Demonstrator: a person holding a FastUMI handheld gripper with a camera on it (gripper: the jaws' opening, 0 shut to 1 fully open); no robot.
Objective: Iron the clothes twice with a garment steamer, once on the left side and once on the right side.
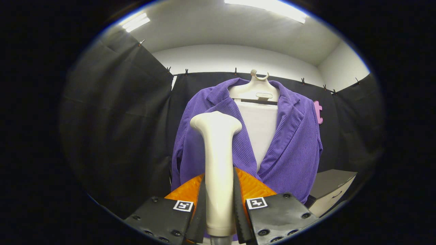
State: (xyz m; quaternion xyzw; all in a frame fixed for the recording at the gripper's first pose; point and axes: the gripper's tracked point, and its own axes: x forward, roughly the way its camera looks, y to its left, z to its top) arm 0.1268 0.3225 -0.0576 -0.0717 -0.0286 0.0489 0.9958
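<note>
Two black fingers of the claw (219, 207) are closed against the cream handle of the garment steamer (218, 163), one on each side, so you already have the tool in hand. The handle stands upright between the fingers and flares into a wider head above them. Take the steamer as your landmark. Just beyond it hangs the purple jacket (293, 149), ribbed like corduroy, open at the front over a white panel (260, 129), and carried on a pale hanger (256, 90) above and beyond the steamer's head. The head sits over the jacket's front panel on the left of the white panel; whether it touches the cloth cannot be told. An orange surface (253, 185) shows low behind the handle, just past the fingertips. A grey box (332, 189) stands off to the right of the steamer, below the jacket's hem.

Judged from its look, the handle is smooth, hard plastic and likely slippery, so keep your hold low on the straight shaft. The jacket is soft and hangs free; expect it to swing away under pressure, and stroke it lightly.
</note>
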